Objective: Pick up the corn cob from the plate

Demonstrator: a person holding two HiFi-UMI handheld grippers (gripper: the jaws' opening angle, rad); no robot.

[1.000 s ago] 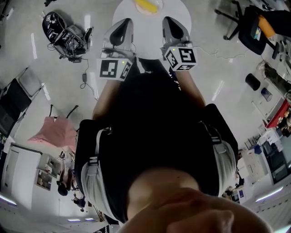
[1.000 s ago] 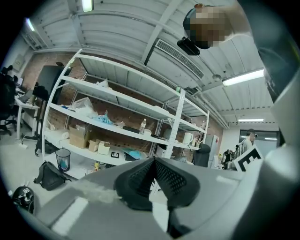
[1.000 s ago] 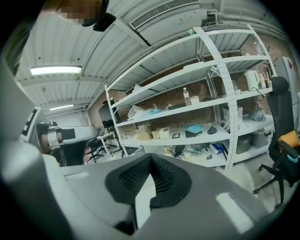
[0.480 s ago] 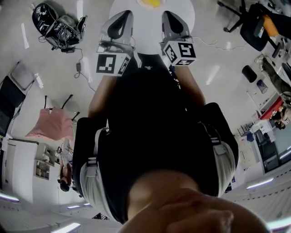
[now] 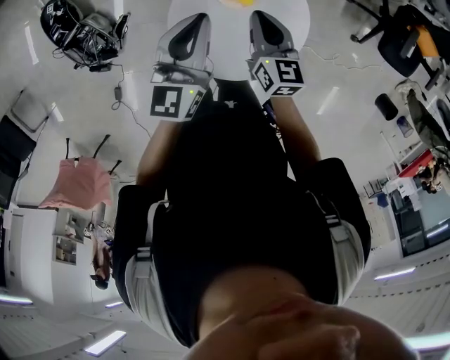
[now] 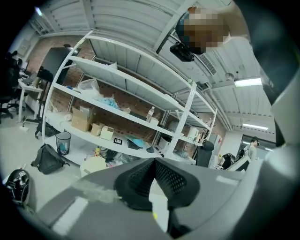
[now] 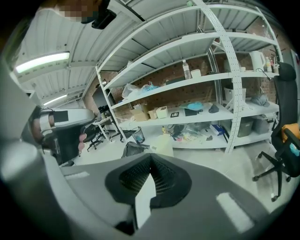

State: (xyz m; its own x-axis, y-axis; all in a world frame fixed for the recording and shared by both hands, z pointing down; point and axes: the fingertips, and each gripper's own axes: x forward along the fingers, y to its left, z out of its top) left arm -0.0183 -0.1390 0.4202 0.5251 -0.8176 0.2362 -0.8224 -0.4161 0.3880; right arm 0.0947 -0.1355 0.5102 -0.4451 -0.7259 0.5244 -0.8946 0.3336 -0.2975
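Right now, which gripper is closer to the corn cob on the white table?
Right, narrowly. The corn cob shows as a yellow sliver at the head view's top edge; the right gripper sits just below-right of it, the left gripper farther off, below-left. Neither touches it.

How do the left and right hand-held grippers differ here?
On the left hand-held gripper the marker cube sits nearly face-on; on the right hand-held gripper the cube is turned, showing two faces. The left cube lies lower in frame than the right. Both have jaws together, empty.
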